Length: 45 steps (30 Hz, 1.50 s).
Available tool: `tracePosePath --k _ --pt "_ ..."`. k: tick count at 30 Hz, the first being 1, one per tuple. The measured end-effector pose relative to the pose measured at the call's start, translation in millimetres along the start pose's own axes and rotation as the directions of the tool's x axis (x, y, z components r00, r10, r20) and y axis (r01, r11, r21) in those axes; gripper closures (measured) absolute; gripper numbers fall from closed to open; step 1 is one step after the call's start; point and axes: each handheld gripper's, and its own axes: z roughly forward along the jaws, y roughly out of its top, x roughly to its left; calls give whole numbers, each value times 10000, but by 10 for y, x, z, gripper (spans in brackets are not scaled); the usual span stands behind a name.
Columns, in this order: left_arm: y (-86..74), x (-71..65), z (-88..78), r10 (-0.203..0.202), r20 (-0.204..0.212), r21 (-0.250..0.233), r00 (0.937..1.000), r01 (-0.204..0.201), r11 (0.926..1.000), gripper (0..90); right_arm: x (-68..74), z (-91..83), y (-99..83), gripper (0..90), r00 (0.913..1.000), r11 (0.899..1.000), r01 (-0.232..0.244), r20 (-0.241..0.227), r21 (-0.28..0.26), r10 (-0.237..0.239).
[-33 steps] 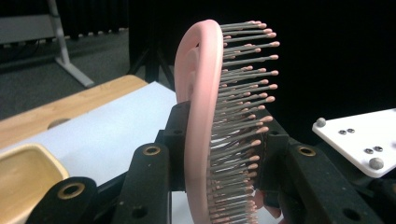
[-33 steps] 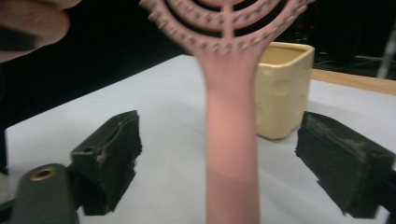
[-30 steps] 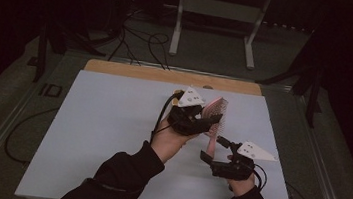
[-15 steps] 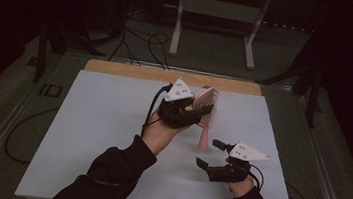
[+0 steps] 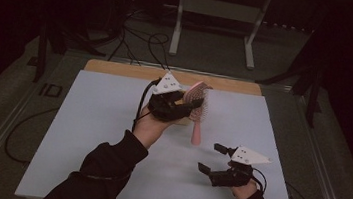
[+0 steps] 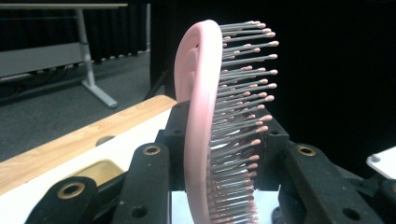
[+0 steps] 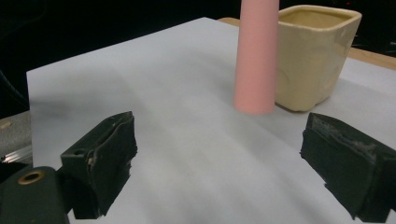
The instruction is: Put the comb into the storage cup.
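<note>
A pink hairbrush (image 5: 196, 127) stands upright above the white sheet, its handle pointing down. My left gripper (image 5: 191, 106) is shut on the brush's head. In the left gripper view the head (image 6: 201, 116) sits edge-on between the black jaws, bristles to the right. My right gripper (image 5: 209, 157) rests low near the front right, open and holding nothing. In the right gripper view the pink handle (image 7: 256, 56) hangs just ahead of the open jaws (image 7: 219, 158). A cream square cup (image 7: 313, 51) stands right behind the handle.
The white sheet (image 5: 100, 136) covers the table, with a strip of wooden board (image 5: 117, 68) showing at its far edge. The cream cup (image 6: 100, 169) sits below the left gripper. Cables and a metal stand (image 5: 213, 28) lie on the floor beyond the table.
The left hand has carried the brush left and away from the right gripper, turning it so the handle now hangs straight down. The right gripper has stayed put.
</note>
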Motion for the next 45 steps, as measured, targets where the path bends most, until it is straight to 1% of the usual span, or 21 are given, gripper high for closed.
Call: tracePosePath --k 1,6,10,12,13,15,18,19,20,21,25,28,33,36,38,40,43,45 --pt "6 12 -6 -31 -58 10 10000 31 10000 662 3 -9 -13 97 10000 10000 -42 -24 58 42" --pt "29 64 -20 56 0 -57 10000 -56 10000 662 -4 -54 -90 97 10000 9998 -35 -61 211 37" --pt "54 111 -20 140 137 -61 9998 -139 9999 662 -8 -75 -103 97 10000 9998 -4 -52 217 5" --pt "67 141 -23 53 128 -76 9999 -52 10000 662 -6 -84 -104 97 9999 9997 90 -75 205 -89" --pt "70 155 -26 75 157 -55 9998 -74 10000 662 -2 -91 -109 98 9999 9997 102 -124 210 -99" --pt "82 185 -30 76 105 -30 9999 -75 10000 662 -5 -101 -120 97 9999 9996 117 -130 268 -114" --pt "96 230 -44 199 72 -31 9998 -199 9998 662 -18 -124 -149 98 9999 9995 5 -145 307 -1" --pt "100 256 -50 255 94 -102 9996 -254 9996 662 -21 -132 -154 98 9999 9996 -24 -148 289 28" --pt "100 256 -50 255 94 -102 9996 -254 9996 662 -21 -132 -154 98 9999 9996 -24 -148 289 28" --pt "112 306 -57 182 70 -137 9998 -181 9997 662 -25 -142 -161 98 9999 9996 -29 -118 297 33" --pt "145 383 -70 160 -62 -187 9999 -161 9997 663 -49 -184 -193 98 10000 9996 -86 -20 268 87" --pt "178 433 -71 197 -74 -233 9998 -199 9995 663 -59 -181 -188 98 10000 9997 -47 -17 239 47" --pt "232 522 -56 296 28 -354 9996 -294 9989 663 -48 -171 -181 98 10000 9997 -33 -21 237 34" --pt "268 572 -57 295 -11 -391 9996 -296 9988 663 -47 -175 -178 98 10000 9998 -16 -22 196 16" --pt "295 595 -60 236 -138 -324 9996 -241 9992 663 -51 -175 -178 98 10000 9999 -33 -35 155 33" --pt "321 612 -62 213 -142 -310 9997 -217 9993 663 -55 -169 -184 98 10000 9999 -30 -72 170 31" --pt "357 628 -65 95 -21 -421 10000 -96 9991 663 -61 -159 -195 98 10000 9998 -43 -29 192 44" --pt "385 636 -63 144 -14 -444 9999 -145 9989 663 -58 -164 -191 98 10000 9998 -49 -50 179 50"
